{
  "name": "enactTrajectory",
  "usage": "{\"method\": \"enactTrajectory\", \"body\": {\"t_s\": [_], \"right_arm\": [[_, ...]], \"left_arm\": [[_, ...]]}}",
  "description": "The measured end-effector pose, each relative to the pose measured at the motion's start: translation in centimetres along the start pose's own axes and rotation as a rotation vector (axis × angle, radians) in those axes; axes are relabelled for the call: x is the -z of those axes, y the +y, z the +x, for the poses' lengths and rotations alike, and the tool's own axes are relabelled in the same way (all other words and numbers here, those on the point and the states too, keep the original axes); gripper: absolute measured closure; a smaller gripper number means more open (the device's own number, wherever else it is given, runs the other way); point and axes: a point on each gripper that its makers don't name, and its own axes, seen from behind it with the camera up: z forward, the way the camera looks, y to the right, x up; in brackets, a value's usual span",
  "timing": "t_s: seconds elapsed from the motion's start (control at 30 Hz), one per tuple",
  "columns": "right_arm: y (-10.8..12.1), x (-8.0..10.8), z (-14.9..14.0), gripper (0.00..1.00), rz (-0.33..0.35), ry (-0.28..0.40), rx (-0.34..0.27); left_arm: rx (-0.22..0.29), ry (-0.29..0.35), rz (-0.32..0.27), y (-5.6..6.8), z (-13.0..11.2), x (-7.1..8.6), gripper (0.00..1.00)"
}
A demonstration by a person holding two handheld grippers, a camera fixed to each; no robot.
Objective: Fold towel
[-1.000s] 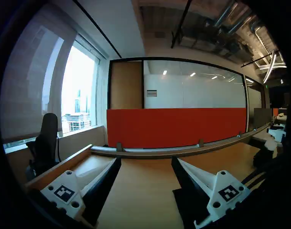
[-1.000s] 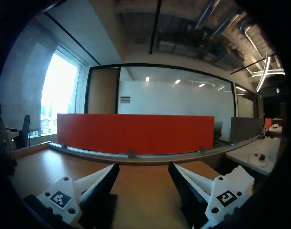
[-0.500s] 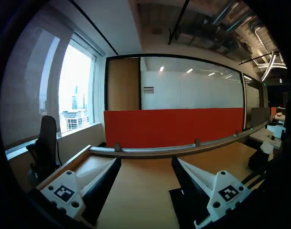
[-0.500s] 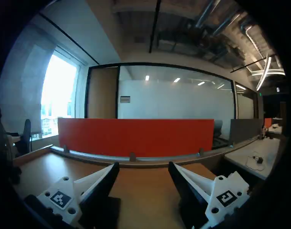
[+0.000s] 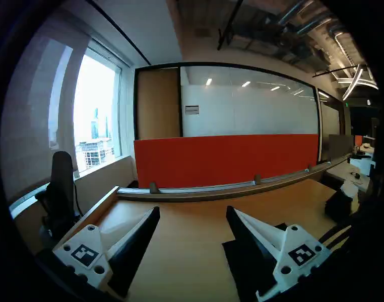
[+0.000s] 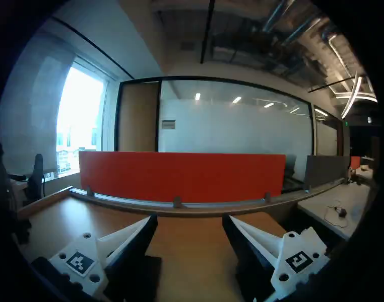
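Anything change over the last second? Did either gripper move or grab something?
The left gripper has tipped down slightly: in the left gripper view the red partition sits higher and more of the wooden desk shows. The right gripper barely shifted. Nothing was taken hold of or let go; both grippers stay open over the desk.

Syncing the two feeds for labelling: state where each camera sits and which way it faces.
Left gripper view: rides the left claw, low over the wooden desk, facing the orange divider; its two open fingers show at bottom, window and black chair on its left.
Right gripper view: rides the right claw, facing the same divider; its open fingers show at bottom, a white desk at far right.
Shared: desk, divider, glass wall behind.
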Motion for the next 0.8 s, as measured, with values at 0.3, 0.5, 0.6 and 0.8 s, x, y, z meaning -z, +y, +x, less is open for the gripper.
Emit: {"method": "enactTrajectory", "body": {"t_s": [0.3,0.5,0.6,0.8], "right_arm": [[-2.9,0.0,-2.2,0.00,0.132,-0.092,0.086],[-4.9,0.4,-3.7,0.00,0.242,-0.164,0.141],[-5.8,0.7,-4.4,0.00,0.295,-0.192,0.173],[-6.7,1.0,-6.3,0.00,0.366,-0.246,0.204]], "left_arm": [[-0.048,-0.071,-0.105,2.3,-1.6,-0.4,0.02],[-0.074,-0.125,-0.203,4.5,-3.1,-0.3,0.02],[-0.068,-0.140,-0.235,5.2,-3.6,-0.4,0.02],[-0.057,-0.167,-0.287,6.4,-5.0,-0.5,0.02]]}}
